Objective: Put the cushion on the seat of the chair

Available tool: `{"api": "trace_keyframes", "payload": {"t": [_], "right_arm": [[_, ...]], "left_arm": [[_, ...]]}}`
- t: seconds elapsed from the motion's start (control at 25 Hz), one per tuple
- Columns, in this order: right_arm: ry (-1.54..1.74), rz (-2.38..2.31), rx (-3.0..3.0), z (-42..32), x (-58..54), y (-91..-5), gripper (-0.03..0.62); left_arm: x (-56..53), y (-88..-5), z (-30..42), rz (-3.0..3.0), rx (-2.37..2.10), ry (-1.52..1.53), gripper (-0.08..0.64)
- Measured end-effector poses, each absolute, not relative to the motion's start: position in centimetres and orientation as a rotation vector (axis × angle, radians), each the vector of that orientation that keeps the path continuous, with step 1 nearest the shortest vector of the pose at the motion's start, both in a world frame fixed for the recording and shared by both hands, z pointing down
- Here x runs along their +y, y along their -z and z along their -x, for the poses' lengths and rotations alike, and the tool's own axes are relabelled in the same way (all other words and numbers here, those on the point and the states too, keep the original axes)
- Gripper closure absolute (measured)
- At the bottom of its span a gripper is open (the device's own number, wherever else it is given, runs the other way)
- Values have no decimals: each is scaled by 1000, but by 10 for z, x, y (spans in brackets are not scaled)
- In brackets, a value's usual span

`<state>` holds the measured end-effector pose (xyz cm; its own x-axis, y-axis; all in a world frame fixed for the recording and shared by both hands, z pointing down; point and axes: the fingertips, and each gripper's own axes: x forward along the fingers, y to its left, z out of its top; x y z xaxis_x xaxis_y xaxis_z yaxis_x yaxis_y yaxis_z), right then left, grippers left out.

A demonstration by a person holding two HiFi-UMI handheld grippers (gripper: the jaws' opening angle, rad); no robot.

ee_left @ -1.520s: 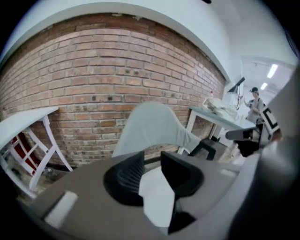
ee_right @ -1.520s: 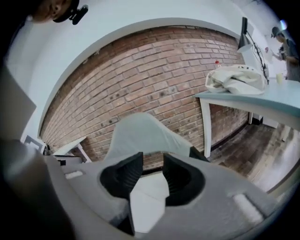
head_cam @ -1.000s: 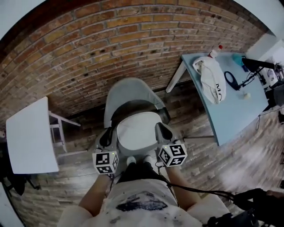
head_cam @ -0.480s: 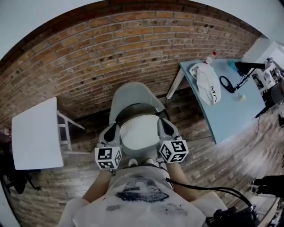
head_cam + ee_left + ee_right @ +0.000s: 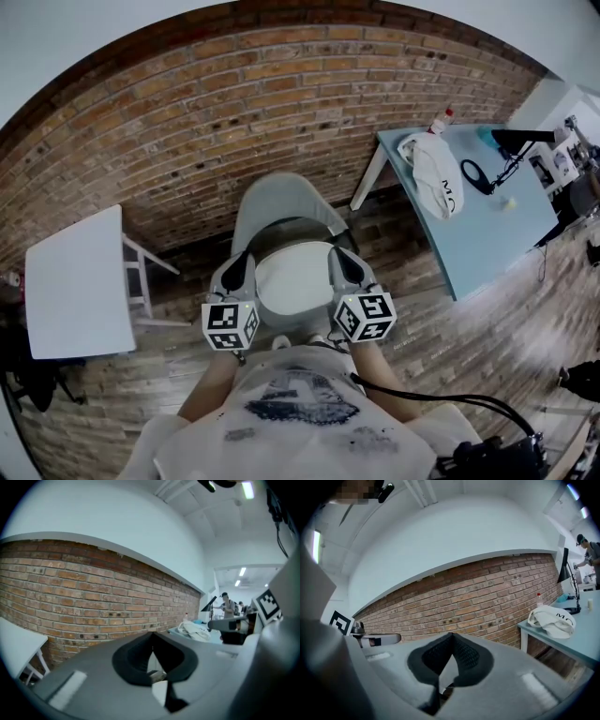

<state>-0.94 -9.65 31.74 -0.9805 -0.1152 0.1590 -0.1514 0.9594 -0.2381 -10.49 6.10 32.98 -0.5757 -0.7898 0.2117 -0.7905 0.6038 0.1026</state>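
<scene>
Before a brick wall (image 5: 187, 122), the cushion (image 5: 295, 281) spans between left claw (image 5: 239, 265) and right claw (image 5: 341, 261), each clamped on its edge.

I hold my left gripper (image 5: 237, 265) and right gripper (image 5: 341, 260) out in front of me, side by side and well apart. Both point away from my body, roughly parallel and close to level. In the left gripper view the two dark jaws meet tip to tip, leaving only a narrow wedge of gap lower down, nearer the camera. The right gripper view shows the same, with its jaws pressed together at the tips. At the near end of each gripper sits its marker cube, the left cube (image 5: 230, 325) and the right cube (image 5: 366, 317). My bare left forearm (image 5: 212, 382) and right forearm (image 5: 381, 373) reach forward from bent elbows, close in beside my torso.
</scene>
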Motion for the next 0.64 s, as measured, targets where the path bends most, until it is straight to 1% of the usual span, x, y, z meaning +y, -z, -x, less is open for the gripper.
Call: {"api": "trace_keyframes", "payload": {"t": [0.64], "right_arm": [[-352, -226, -2946, 10, -103, -321, 594]], "left_arm": [[54, -337, 106, -1327, -2559, 12, 568]]}}
